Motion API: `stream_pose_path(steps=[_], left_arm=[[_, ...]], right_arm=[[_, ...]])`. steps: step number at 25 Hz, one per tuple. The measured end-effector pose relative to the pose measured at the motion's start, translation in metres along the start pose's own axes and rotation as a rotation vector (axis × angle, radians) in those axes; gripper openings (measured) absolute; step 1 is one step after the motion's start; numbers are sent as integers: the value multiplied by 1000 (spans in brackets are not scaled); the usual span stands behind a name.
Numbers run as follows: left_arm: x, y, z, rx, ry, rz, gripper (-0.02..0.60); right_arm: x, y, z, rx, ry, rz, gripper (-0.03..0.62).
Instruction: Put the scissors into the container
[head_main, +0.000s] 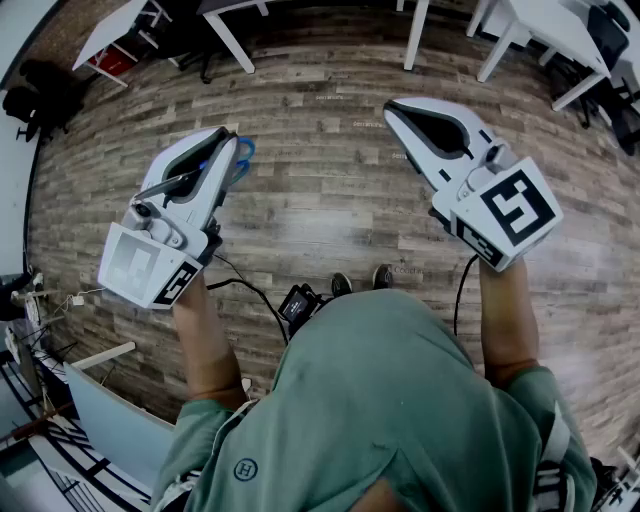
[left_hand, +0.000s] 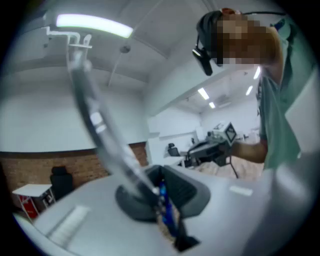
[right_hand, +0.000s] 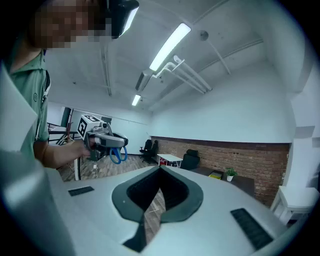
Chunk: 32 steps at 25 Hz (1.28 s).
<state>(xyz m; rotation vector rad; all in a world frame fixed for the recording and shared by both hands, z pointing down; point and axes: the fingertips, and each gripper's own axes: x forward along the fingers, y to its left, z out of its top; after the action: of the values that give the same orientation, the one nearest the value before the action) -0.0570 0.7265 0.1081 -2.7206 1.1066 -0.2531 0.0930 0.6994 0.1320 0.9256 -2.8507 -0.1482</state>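
Note:
Both grippers are held up over a wood plank floor (head_main: 330, 200). My left gripper (head_main: 232, 140) is shut on a pair of scissors with blue handles (head_main: 243, 156). The handle loops stick out past its tip and the metal blade (head_main: 168, 186) points back toward the person. In the left gripper view the blue handle (left_hand: 163, 199) is pinched between the jaws, and the blurred blade (left_hand: 95, 120) rises to the upper left. My right gripper (head_main: 392, 108) is shut with nothing in it. The right gripper view shows the left gripper (right_hand: 102, 140) and the blue loops (right_hand: 118, 152). No container is in view.
White tables (head_main: 235, 25) (head_main: 545, 35) and dark chairs stand along the far side. A red box (head_main: 115, 62) sits at the far left. A black device with a cable (head_main: 297, 302) lies by the person's shoes (head_main: 360, 282). A pale panel (head_main: 110, 410) stands at the lower left.

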Motion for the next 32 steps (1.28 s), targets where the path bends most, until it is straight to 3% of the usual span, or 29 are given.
stream_pose_path(steps=[18, 32], left_arm=[[21, -14, 2, -3, 17, 11, 23], [62, -22, 3, 4, 29, 42, 23]], right_arm=[[-16, -18, -3, 35, -39, 8, 6], [-19, -47, -10, 21, -61, 70, 6]])
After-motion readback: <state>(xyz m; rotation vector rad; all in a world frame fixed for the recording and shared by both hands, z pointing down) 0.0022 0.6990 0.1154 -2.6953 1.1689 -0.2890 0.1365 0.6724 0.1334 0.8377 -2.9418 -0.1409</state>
